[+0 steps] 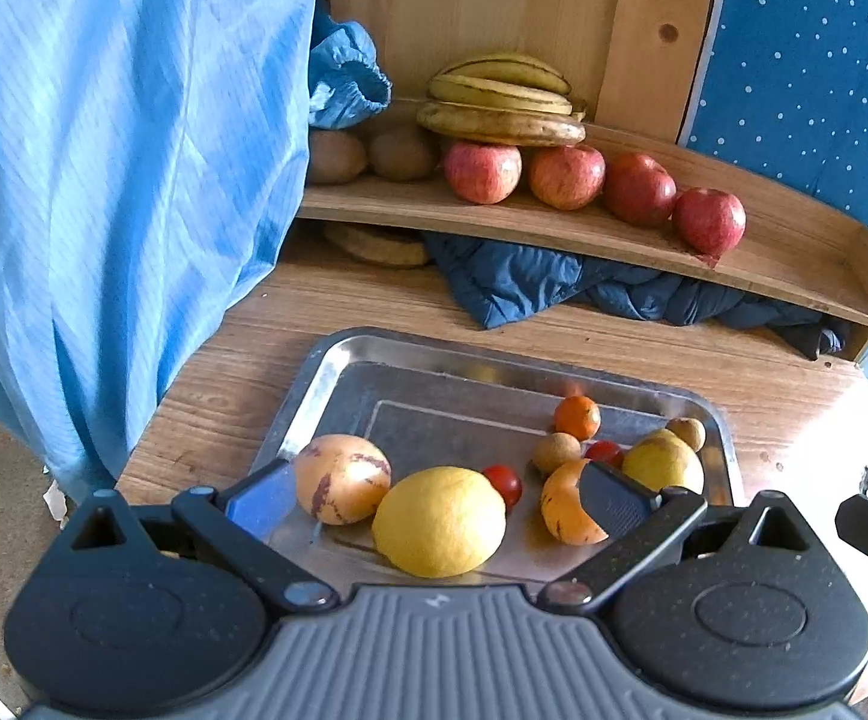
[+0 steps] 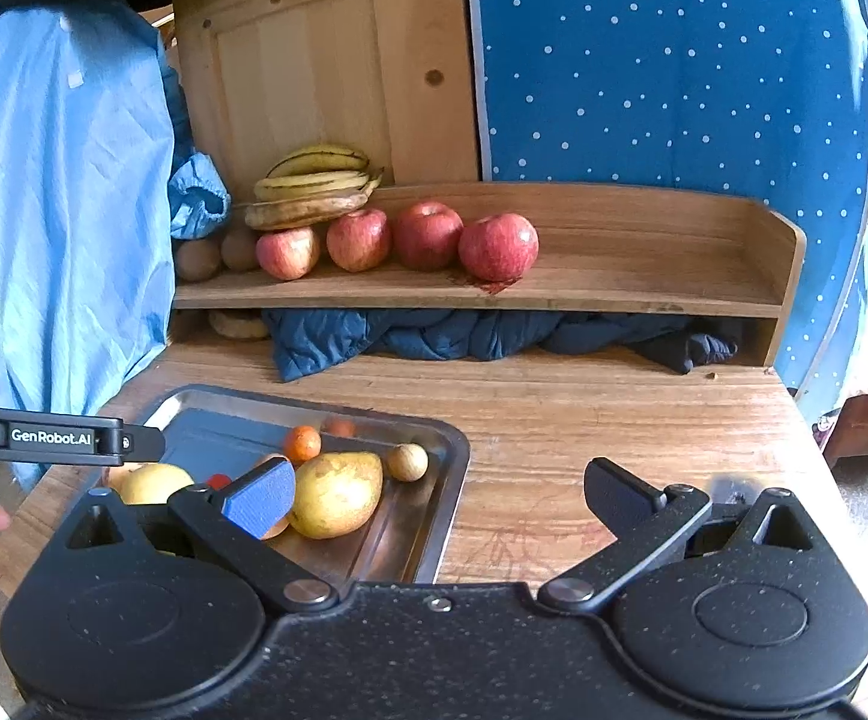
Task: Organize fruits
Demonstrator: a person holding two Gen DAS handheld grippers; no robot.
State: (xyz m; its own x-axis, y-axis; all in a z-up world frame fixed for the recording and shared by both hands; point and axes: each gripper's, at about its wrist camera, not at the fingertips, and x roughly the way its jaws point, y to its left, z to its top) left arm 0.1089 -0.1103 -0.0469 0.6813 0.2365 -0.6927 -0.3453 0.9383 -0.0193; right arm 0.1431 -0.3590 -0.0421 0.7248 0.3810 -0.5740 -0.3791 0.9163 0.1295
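Nearest your left gripper (image 1: 440, 495), the big yellow lemon (image 1: 439, 521) sits between its spread fingers, which touch nothing; the jaws are wide apart and empty. Just at 10 o'clock from the lemon lies a tan, purple-streaked melon-like fruit (image 1: 341, 478), touching it or nearly so. A small red cherry tomato (image 1: 505, 482) rests against the lemon at 2 o'clock, and an orange, speckled fruit (image 1: 566, 507) lies at 3 o'clock, partly behind the right fingertip. All of them sit in the shiny steel tray (image 1: 320, 372) on the wooden tabletop (image 1: 554, 330).

Your right gripper (image 2: 440, 498) also hangs open and empty, over the tray's right edge, with a yellow-brown pear (image 2: 336, 495) beside its blue left pad.

At 12 o'clock, the wooden shelf (image 2: 644, 276) carries four red apples (image 2: 497, 247), a bunch of yellow bananas (image 2: 314, 180) and brown kiwis (image 2: 197, 258).

Watch the crowding: closing on the lemon could, I judge, catch the streaked fruit or squash the tomato. The lemon is round and smooth, so an off-centre pinch may squirt it out across the tray. On the shelf, a careless set-down near the apples could start them rolling.
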